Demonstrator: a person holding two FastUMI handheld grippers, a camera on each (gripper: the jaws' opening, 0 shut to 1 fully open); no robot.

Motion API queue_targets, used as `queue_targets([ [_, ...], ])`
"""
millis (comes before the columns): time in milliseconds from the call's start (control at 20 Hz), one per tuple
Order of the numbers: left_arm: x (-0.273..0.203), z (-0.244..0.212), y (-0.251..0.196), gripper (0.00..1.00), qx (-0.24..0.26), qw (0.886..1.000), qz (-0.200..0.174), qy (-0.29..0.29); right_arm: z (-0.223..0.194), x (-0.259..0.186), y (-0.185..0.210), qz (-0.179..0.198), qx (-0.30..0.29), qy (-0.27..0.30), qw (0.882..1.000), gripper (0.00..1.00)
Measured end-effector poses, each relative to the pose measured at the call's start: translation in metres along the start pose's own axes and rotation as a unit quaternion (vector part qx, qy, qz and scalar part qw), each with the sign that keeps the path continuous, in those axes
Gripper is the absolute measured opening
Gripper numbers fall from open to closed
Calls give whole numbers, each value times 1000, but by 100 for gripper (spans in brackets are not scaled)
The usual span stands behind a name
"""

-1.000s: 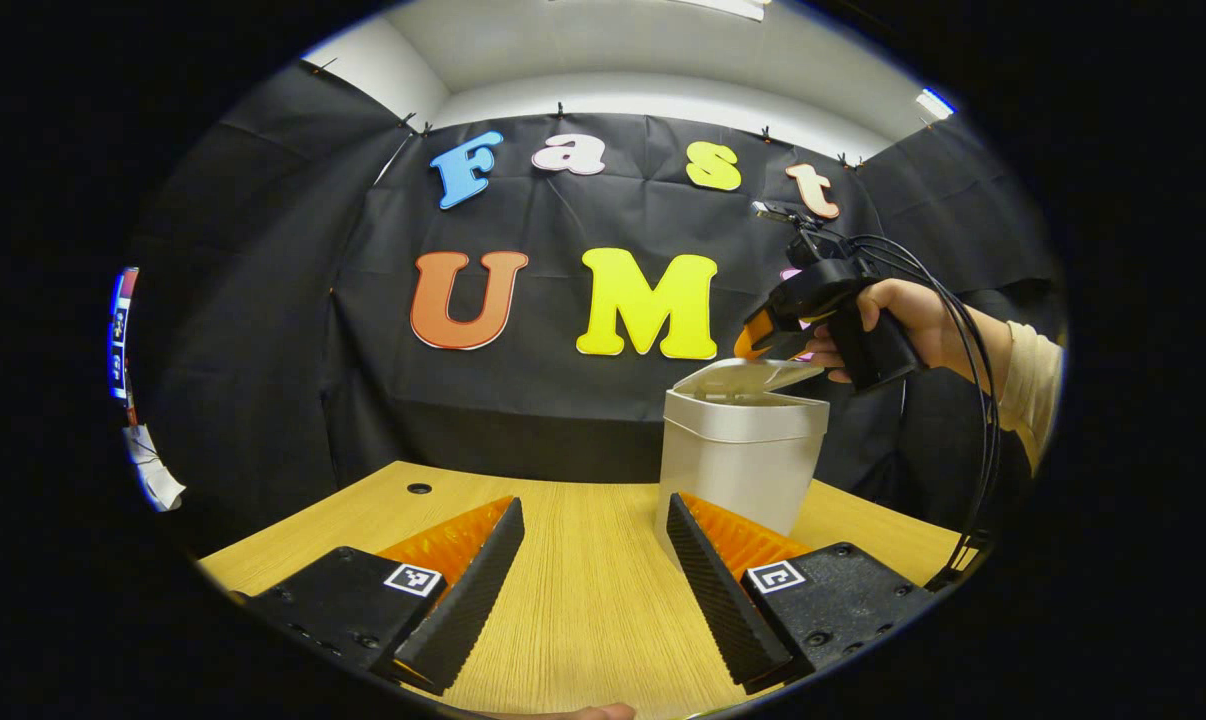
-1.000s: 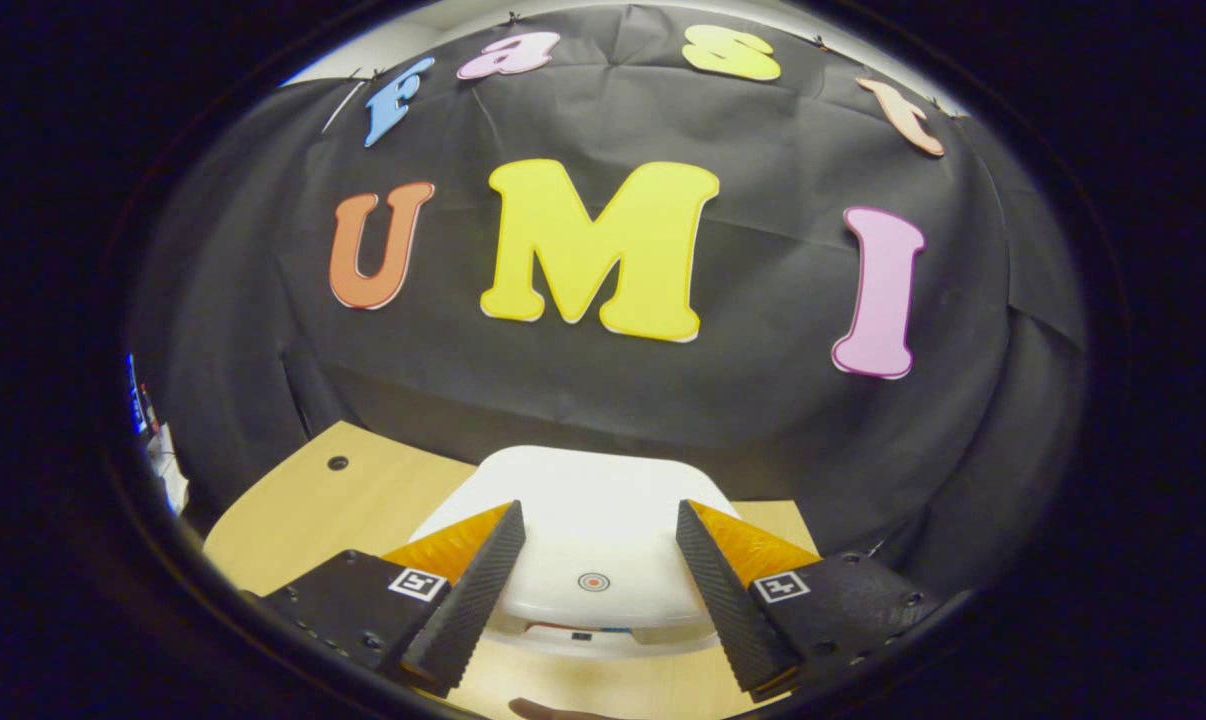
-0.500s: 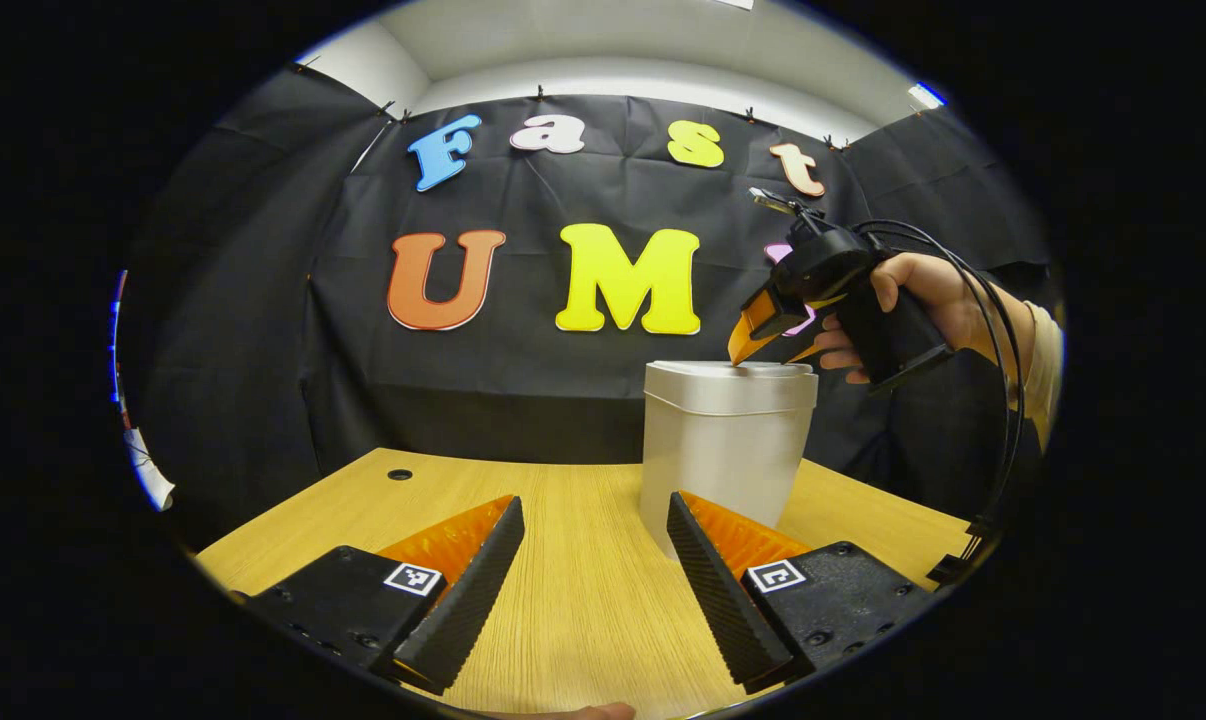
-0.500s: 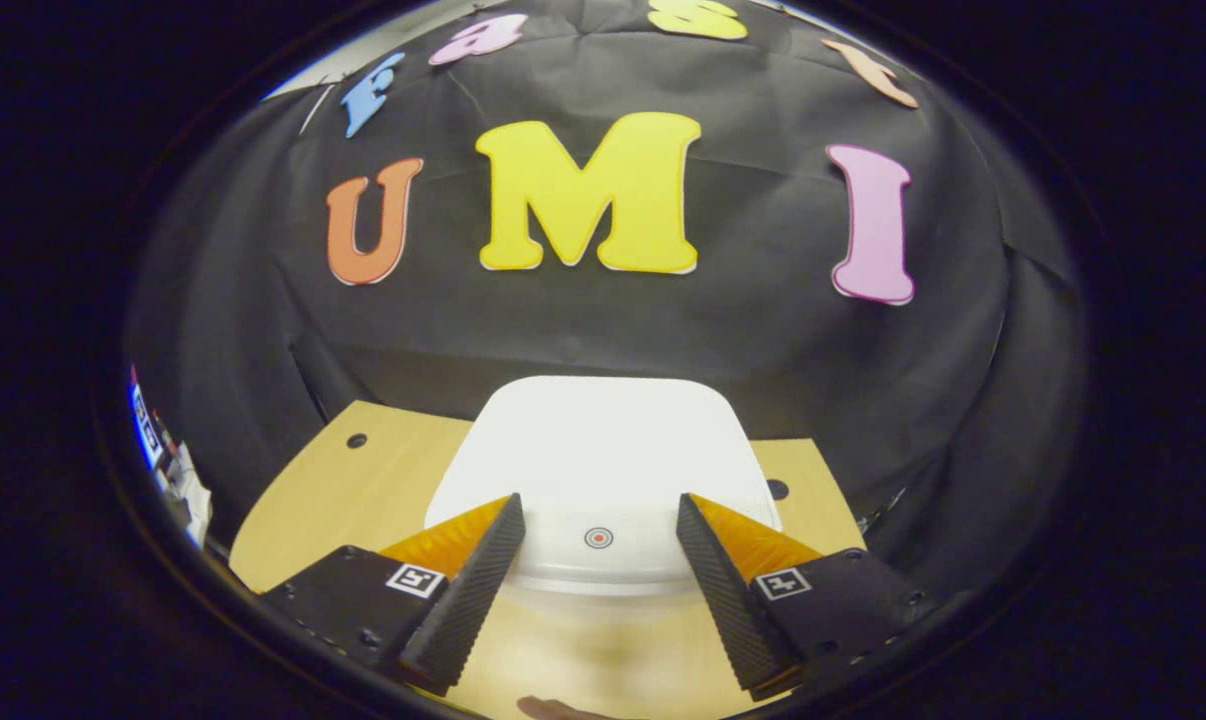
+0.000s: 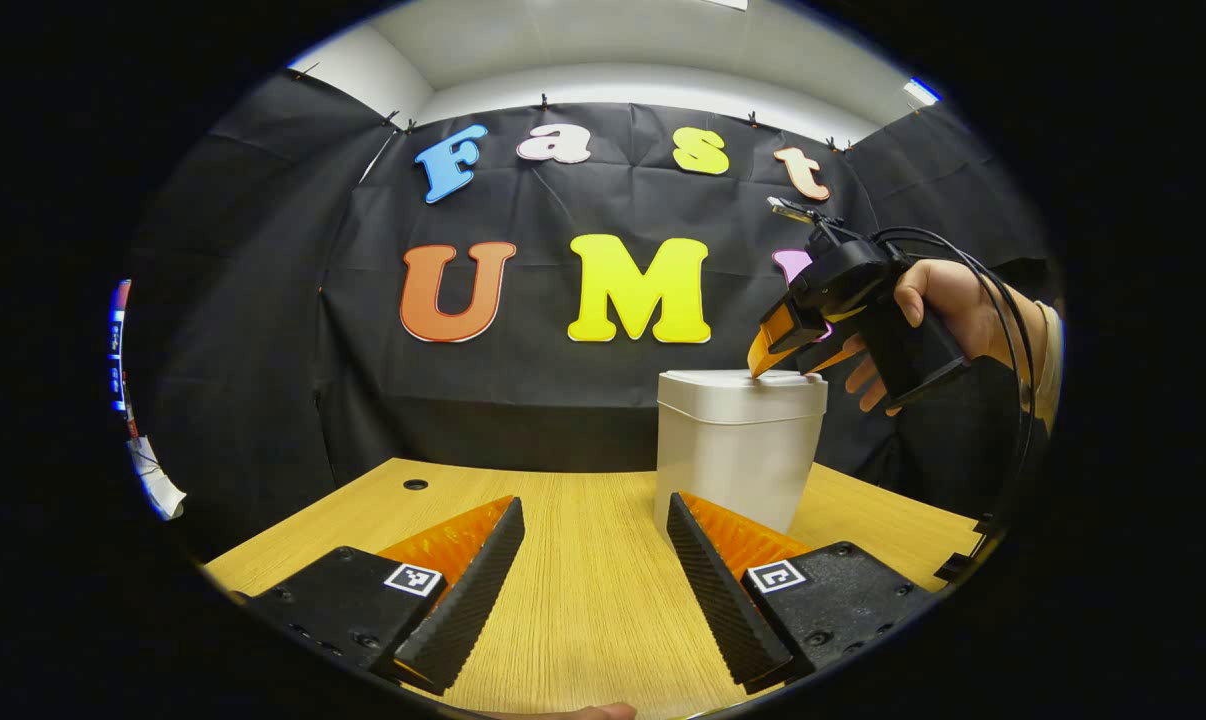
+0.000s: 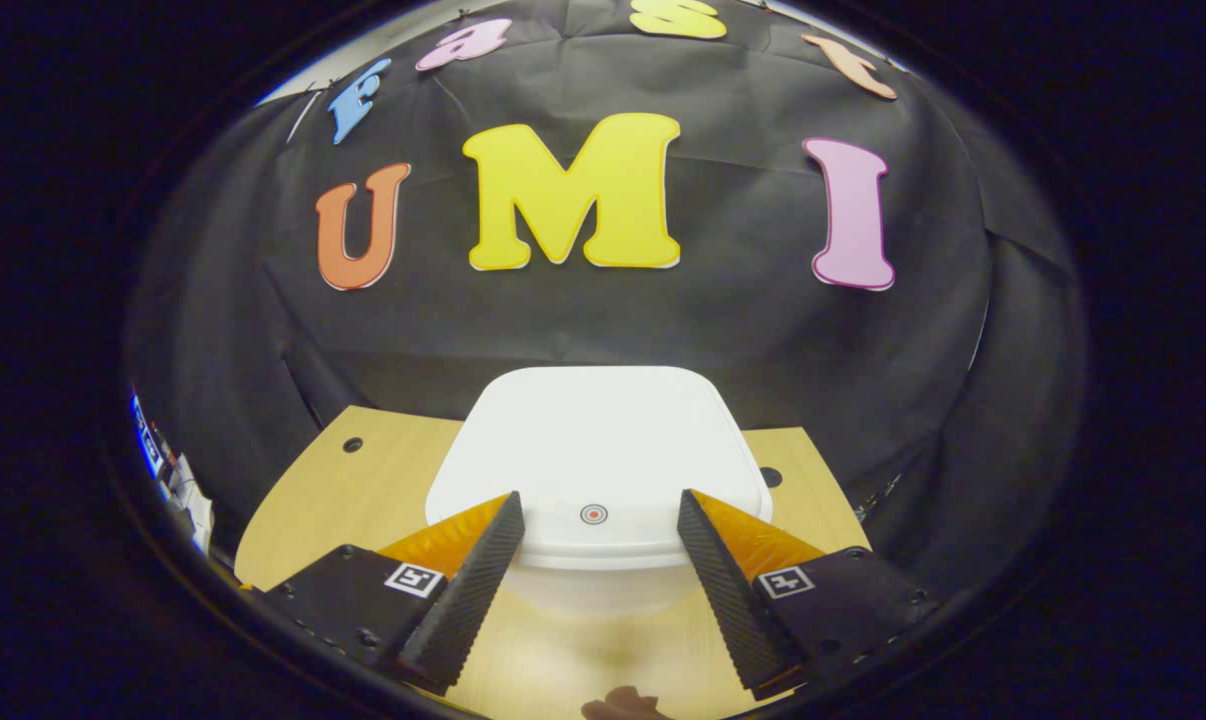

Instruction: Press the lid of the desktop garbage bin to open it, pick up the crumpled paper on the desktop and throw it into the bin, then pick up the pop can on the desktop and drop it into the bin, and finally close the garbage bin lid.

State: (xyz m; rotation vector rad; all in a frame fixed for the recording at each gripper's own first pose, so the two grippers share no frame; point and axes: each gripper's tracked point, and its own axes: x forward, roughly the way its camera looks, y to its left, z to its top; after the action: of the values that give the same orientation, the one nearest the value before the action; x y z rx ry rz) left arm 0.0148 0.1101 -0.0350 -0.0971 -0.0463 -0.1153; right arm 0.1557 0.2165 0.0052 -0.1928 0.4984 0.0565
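White garbage bin on the table, lid flat. Right gripper just above the lid, fingers spread (empty); left gripper before the bin, likewise spread.

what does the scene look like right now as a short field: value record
bin: upright on the table
lid: down flat on the bin
right claw: open, tips over the lid's near edge; contact unclear
left claw: open, low over the table, holding nothing
hand: holds the right claw
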Motion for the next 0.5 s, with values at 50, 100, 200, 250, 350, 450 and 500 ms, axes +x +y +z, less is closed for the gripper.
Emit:
queue_targets([
  [50,-1,2,0,95,0,1000,-1,-2,-1,-1,0,-2,1,-5,1000,98],
  [100,-1,2,-1,95,0,1000,-2,-3,0,1,0,-1,0,-14,1000,98],
  [200,0,1,-2,95,0,1000,-3,-2,1,4,2,8,20,-41,999,98],
  [250,-1,0,-2,95,1,1000,-2,0,-1,4,2,11,19,-49,999,98],
  [350,0,-1,-3,95,5,1000,-2,0,2,4,4,8,25,-83,996,98],
  [450,1,-1,-2,95,8,1000,0,-1,3,9,3,-2,17,-131,991,98],
  [500,2,-1,-2,95,9,1000,0,0,6,8,3,-2,11,-160,987,97],
])
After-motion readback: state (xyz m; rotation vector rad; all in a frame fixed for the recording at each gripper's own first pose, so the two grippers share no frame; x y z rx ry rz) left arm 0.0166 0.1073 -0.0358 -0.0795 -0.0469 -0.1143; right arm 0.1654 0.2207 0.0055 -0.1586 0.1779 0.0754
